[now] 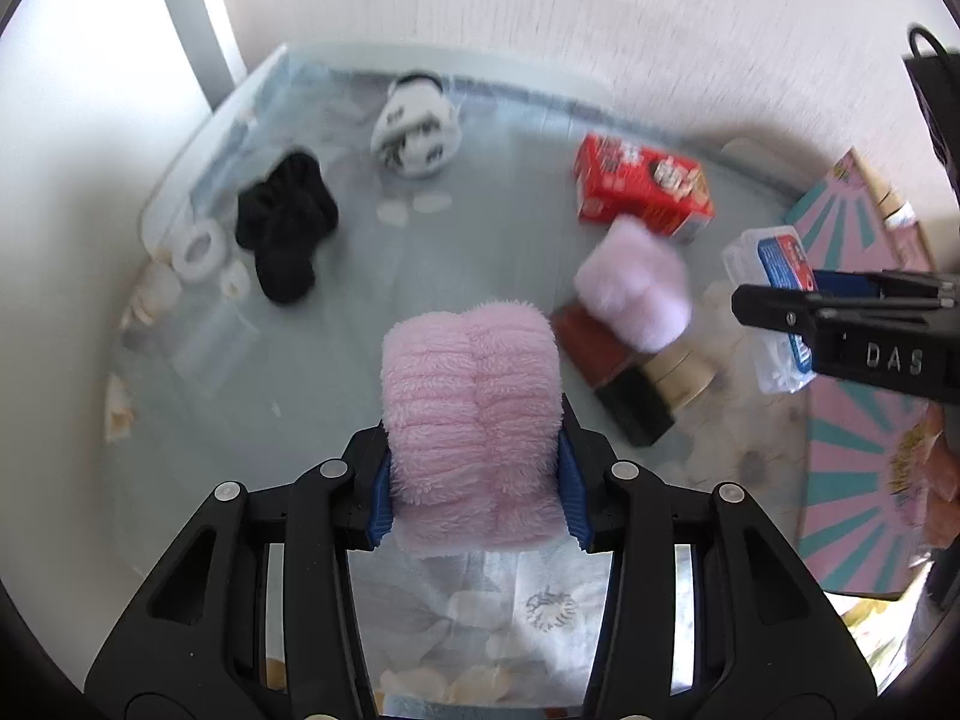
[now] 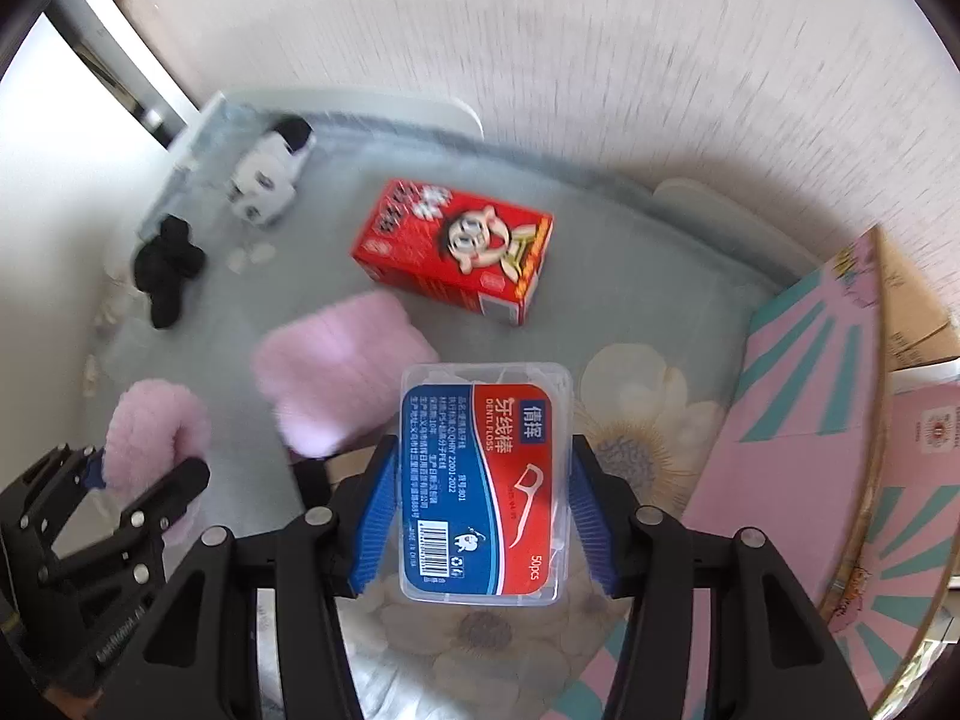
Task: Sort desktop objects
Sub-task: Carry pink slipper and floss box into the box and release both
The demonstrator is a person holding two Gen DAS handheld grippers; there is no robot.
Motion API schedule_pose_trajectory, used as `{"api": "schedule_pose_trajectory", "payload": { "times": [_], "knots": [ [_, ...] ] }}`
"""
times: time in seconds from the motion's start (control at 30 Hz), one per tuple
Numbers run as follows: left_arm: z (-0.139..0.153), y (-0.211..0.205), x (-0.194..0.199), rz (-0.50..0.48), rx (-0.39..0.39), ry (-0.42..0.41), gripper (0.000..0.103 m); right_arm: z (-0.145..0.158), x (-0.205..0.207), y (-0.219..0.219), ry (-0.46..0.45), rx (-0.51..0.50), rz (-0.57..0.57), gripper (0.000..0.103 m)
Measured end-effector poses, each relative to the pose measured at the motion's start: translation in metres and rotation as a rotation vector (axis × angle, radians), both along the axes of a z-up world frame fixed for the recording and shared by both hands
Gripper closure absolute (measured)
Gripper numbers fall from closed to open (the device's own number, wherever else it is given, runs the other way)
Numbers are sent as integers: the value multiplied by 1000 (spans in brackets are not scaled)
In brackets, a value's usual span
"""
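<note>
The second pink sock (image 1: 633,282) is a blurry blob, hiding part of the dark box (image 1: 618,378) under it. The right gripper (image 1: 840,324) is cut off at the frame edge (same for the pink board (image 2: 798,420)).

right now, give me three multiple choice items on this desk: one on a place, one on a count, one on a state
1. Where does the red carton lie?
A. on the grey mat
B. inside the pink box
C. in the left hand-held gripper

2. How many fluffy pink pieces show?
A. one
B. two
C. four

3. What is the right hand-held gripper doing?
A. standing open over nothing
B. holding a black sock
C. clamping the dental floss box

Answers: 1 A, it lies flat on the mat. 2 B, one pink sock in the left hand-held gripper, another on the table. 3 C, blue pads press its sides.
</note>
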State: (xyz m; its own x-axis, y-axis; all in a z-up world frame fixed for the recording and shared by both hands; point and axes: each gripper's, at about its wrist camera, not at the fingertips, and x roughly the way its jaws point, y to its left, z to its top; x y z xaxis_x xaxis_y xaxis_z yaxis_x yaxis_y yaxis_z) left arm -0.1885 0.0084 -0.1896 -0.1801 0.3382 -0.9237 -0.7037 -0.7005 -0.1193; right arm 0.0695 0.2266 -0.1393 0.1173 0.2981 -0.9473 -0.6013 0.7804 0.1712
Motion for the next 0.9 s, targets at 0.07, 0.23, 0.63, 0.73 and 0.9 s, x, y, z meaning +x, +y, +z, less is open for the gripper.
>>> {"api": "schedule_pose_trajectory", "payload": {
  "times": [0.07, 0.23, 0.63, 0.73, 0.9],
  "knots": [
    [20, 2, -11, -8, 32, 15, 63, 18, 8, -4, -9, 35, -13, 53],
    [70, 17, -20, -61, 83, 88, 63, 56, 5, -9, -53, 94, -55, 53],
    [141, 115, 17, -330, 199, 163, 63, 101, 21, -101, -137, 128, -313, 53],
    [146, 147, 45, -435, 210, 155, 63, 92, 16, -132, -132, 105, -378, 53],
    [136, 194, 91, -571, 193, 127, 63, 74, 4, -180, -85, 118, -473, 53]
  ]
}}
